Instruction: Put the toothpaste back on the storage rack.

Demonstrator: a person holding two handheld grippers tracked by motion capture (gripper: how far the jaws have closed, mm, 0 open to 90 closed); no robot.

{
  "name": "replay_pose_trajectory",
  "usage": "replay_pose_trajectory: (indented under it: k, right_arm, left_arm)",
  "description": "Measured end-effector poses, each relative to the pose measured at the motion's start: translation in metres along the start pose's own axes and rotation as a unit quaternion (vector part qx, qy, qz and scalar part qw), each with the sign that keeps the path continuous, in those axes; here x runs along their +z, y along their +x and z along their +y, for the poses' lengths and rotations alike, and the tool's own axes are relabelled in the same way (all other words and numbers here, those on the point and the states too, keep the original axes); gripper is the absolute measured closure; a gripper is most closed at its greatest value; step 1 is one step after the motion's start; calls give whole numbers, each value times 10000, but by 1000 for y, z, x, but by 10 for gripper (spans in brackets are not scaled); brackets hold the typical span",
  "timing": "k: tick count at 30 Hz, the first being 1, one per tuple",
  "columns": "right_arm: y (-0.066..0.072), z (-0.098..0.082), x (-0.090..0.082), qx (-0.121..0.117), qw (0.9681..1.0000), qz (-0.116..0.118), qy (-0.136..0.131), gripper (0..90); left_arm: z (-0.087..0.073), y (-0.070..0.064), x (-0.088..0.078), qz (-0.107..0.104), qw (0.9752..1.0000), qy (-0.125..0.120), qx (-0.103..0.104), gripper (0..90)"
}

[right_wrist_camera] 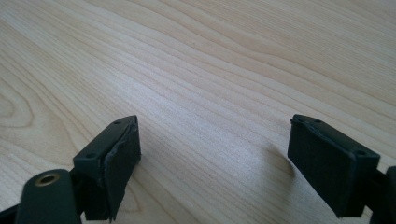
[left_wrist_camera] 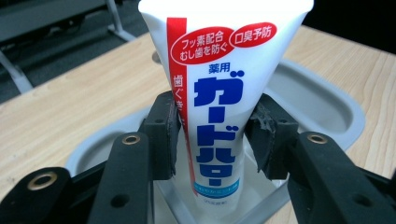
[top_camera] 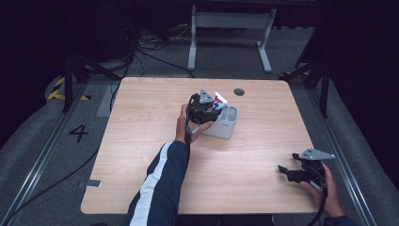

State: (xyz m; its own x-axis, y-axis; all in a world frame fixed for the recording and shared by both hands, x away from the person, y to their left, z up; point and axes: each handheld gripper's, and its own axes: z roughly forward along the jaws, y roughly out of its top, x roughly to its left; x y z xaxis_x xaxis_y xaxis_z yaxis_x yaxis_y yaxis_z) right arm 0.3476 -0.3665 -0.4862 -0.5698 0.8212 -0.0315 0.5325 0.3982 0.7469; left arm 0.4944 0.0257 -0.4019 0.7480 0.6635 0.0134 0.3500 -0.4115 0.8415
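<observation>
The left gripper (left_wrist_camera: 212, 135) was clamped on a toothpaste tube (left_wrist_camera: 219, 84), its jaws pressing the tube's two flat sides about midway along its length. The tube stood upright with its narrow end down inside a grey caddy (left_wrist_camera: 327, 100), and its broad crimped end rose above the jaws. In the high view the caddy (top_camera: 226, 123) sat on the table (top_camera: 141, 141) a little back of centre, and the left gripper (top_camera: 203, 107) hung over the caddy's left compartment with the tube (top_camera: 219, 100) poking up beside it.

The right gripper (right_wrist_camera: 212, 158) stood wide open with nothing between its jaws, low over bare wood. It rested well to the right of the caddy and nearer the person, close to the table's front right corner (top_camera: 308, 170).

The tube looked light and soft-walled, with a glossy plastic skin that could slide in a loose hold. A hard squeeze would likely dent it or push paste toward the cap. The mid-body hold across the flat faces seemed sound; the stiffer shoulder near the cap would be the firmer spot, but it lay down in the caddy.
</observation>
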Motion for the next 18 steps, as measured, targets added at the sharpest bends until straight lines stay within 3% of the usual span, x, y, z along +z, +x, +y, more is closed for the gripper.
replay_pose_trajectory:
  k: [9, 18]
  right_arm:
    - [0, 0, 0, -5, 10000, -6, -1, 175]
    - [0, 0, 0, -1, 10000, -1, 1, 175]
  left_arm:
    - [1, -2, 1, 10, 10000, 76, 22, 515]
    - [4, 2, -7, 113, 9997, -101, -207, 397]
